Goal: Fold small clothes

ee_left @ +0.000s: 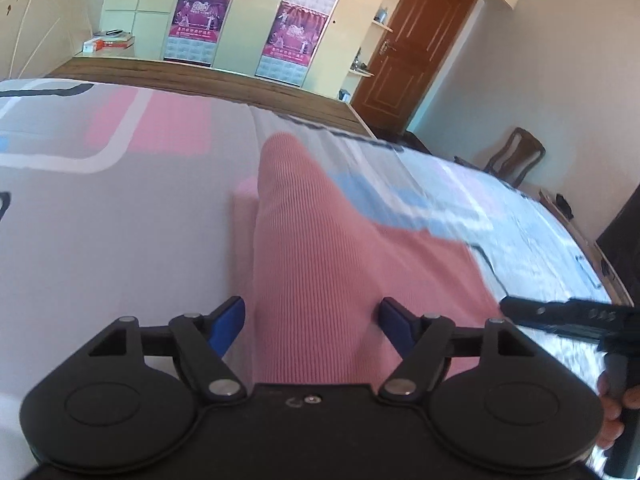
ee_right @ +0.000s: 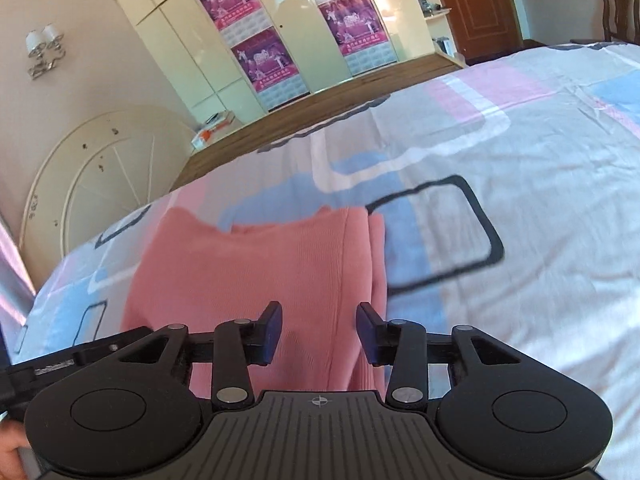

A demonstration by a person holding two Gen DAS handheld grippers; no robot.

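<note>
A pink ribbed garment (ee_left: 320, 264) lies folded lengthwise on the patterned bedsheet (ee_left: 100, 220), and a narrow folded part runs away from me. My left gripper (ee_left: 311, 326) hangs over its near end, open. The cloth lies between and below the blue pads, and the left pad (ee_left: 228, 326) stands clear of the cloth's edge. In the right wrist view the same garment (ee_right: 248, 264) lies flat with a doubled fold along its right side. My right gripper (ee_right: 319, 334) is open just above that fold, and nothing is pinched between its pads.
The bed's wooden edge (ee_left: 240, 80) runs along the far side, with cream wardrobes and posters (ee_left: 200, 12) behind it. A brown door (ee_left: 416, 48) and a chair (ee_left: 516, 156) stand to the right. A rounded headboard (ee_right: 100, 176) is on the left. A hand (ee_left: 612, 404) holds the other gripper's handle.
</note>
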